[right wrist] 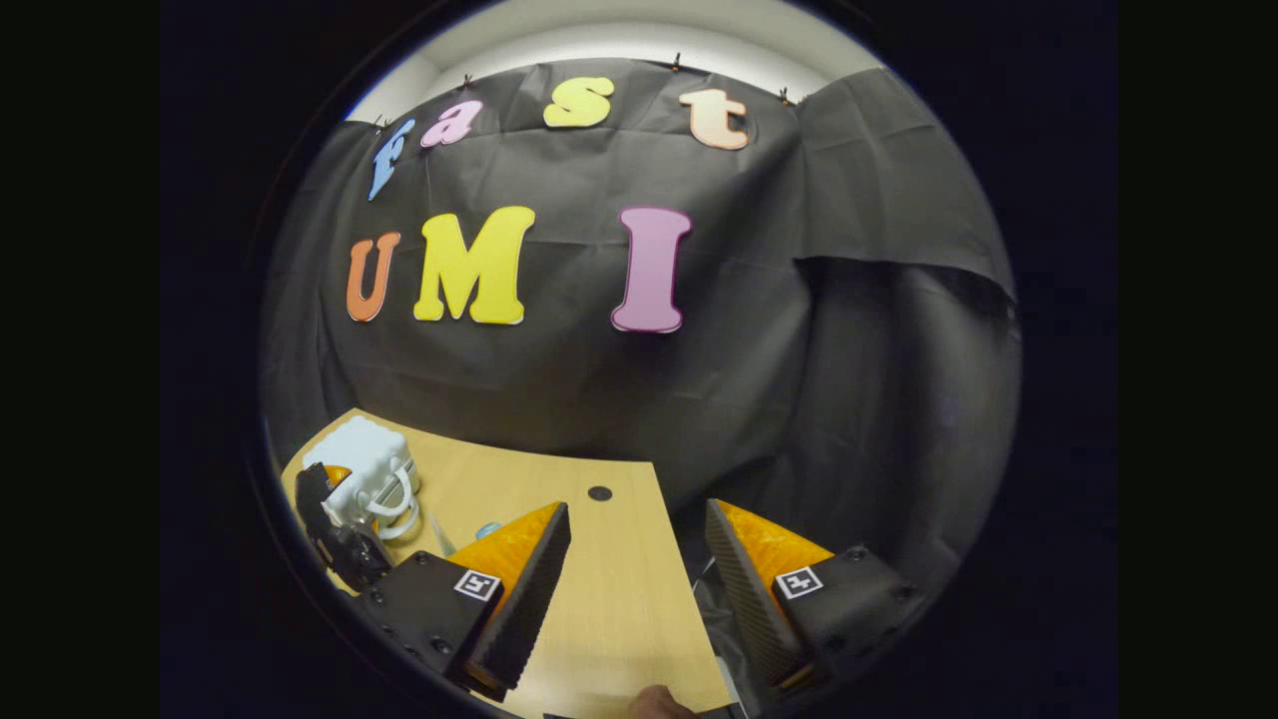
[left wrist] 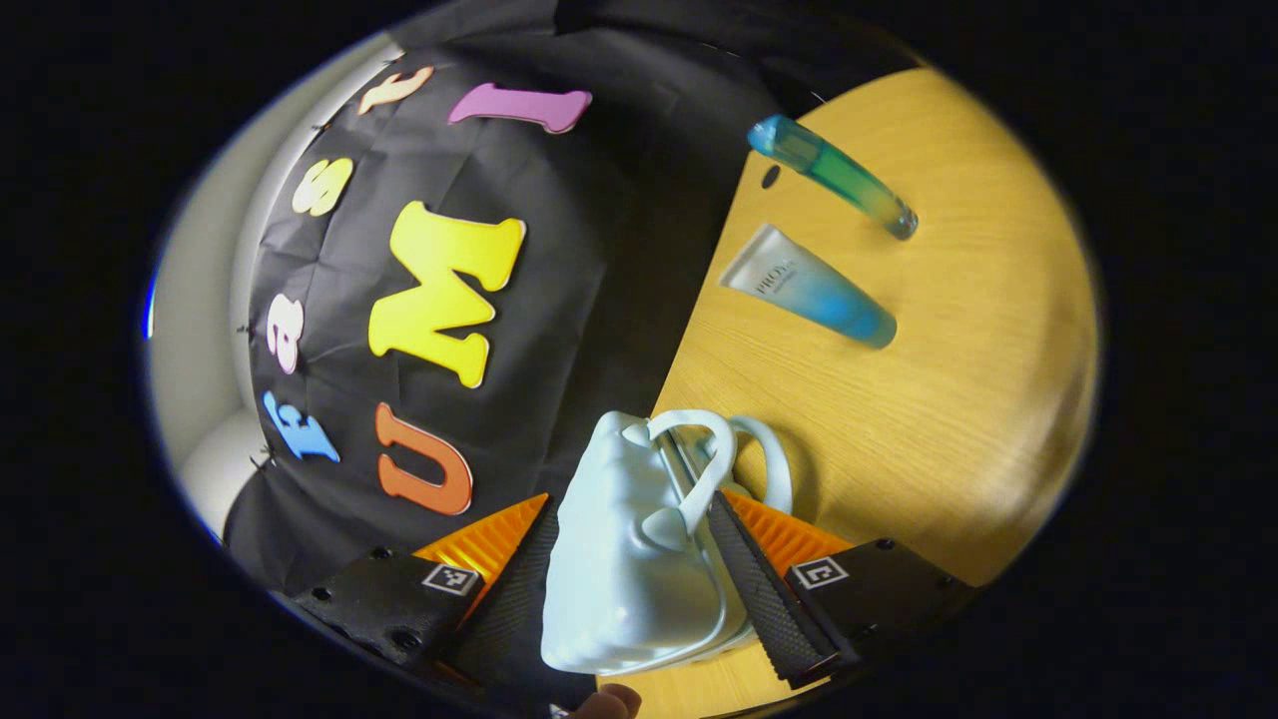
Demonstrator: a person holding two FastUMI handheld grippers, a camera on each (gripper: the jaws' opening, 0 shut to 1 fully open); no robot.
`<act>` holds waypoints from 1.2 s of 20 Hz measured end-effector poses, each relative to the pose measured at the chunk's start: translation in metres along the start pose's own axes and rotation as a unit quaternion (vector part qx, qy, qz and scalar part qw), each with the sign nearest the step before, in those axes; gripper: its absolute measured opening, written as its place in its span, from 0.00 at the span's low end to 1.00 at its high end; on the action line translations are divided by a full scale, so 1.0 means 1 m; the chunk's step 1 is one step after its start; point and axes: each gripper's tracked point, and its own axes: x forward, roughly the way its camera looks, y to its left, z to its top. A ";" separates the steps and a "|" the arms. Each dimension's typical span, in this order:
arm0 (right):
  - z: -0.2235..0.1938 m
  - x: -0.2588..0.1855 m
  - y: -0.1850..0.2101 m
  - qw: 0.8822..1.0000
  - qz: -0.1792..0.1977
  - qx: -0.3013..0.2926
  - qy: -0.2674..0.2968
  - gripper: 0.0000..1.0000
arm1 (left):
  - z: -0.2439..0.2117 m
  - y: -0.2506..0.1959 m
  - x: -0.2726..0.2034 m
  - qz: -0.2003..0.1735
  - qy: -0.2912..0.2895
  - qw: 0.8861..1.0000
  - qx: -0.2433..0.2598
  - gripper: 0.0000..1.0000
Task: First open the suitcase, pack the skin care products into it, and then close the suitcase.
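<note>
Pale-blue glossy suitcase with looped handles, shut.

- One suitcase, small and pale, is sitting on the table, its two loop handles showing at the top.
- Two skin care tubes are lying on the wood: one green-and-blue tube, one white-to-blue tube.
- One wooden table is carrying all of these.
- One dark round hole is showing in the tabletop.
- Two grippers are showing: the left gripper and the right gripper.
</note>
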 end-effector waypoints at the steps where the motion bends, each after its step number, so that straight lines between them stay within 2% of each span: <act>1: -0.008 0.006 -0.004 1.000 0.003 0.004 0.010 0.81 | 0.002 -0.006 0.009 -0.007 -0.003 1.000 0.015 0.97; 4: -0.023 0.022 -0.013 1.000 0.011 0.012 0.025 0.81 | 0.000 -0.022 0.029 -0.019 0.010 0.998 0.063 0.97; 5: -0.029 0.026 -0.016 0.999 0.014 0.010 0.029 0.81 | -0.004 -0.027 0.034 -0.025 0.021 0.997 0.075 1.00; 6: -0.033 0.029 -0.020 0.999 0.014 0.007 0.031 0.81 | -0.006 -0.032 0.036 -0.034 0.030 0.996 0.083 0.97; 8: -0.043 0.034 -0.031 0.999 0.008 0.004 0.040 0.81 | -0.005 -0.032 0.043 -0.025 0.030 0.993 0.110 0.95; 10: -0.052 0.033 -0.037 0.999 -0.008 0.005 0.052 0.81 | -0.002 -0.033 0.049 -0.026 0.020 0.993 0.116 0.90; 12: -0.056 0.029 -0.034 0.998 -0.016 0.010 0.058 0.81 | -0.005 -0.043 0.051 -0.052 0.025 0.991 0.117 0.79; 13: -0.057 0.026 -0.030 0.998 -0.019 0.008 0.058 0.81 | -0.004 -0.046 0.053 -0.061 0.023 0.991 0.120 0.64; 14: -0.055 0.023 -0.025 0.998 -0.022 0.002 0.057 0.81 | -0.002 -0.044 0.054 -0.058 0.018 0.991 0.122 0.59; 15: -0.054 0.019 -0.021 0.998 -0.027 -0.003 0.055 0.81 | 0.001 -0.039 0.054 -0.051 0.013 0.991 0.121 0.43; 16: -0.050 0.015 -0.016 0.998 -0.029 -0.004 0.052 0.81 | 0.000 -0.035 0.053 -0.050 0.008 0.992 0.114 0.36; 17: -0.047 0.011 -0.010 0.998 -0.030 -0.003 0.049 0.81 | 0.001 -0.037 0.055 -0.057 0.006 0.993 0.102 0.19; 18: -0.044 0.008 -0.004 0.998 -0.033 -0.003 0.047 0.81 | 0.002 -0.036 0.053 -0.058 0.003 0.993 0.099 0.20; 20: -0.039 0.001 0.009 0.998 -0.035 -0.010 0.042 0.81 | 0.004 -0.029 0.052 -0.055 -0.008 0.995 0.081 0.09; 22: -0.031 -0.005 0.020 0.999 -0.038 -0.019 0.034 0.81 | 0.002 -0.026 0.051 -0.067 -0.009 0.998 0.021 0.03; 24: -0.025 -0.011 0.031 0.999 -0.040 -0.021 0.028 0.81 | 0.004 -0.009 0.047 -0.064 -0.015 0.998 -0.018 0.03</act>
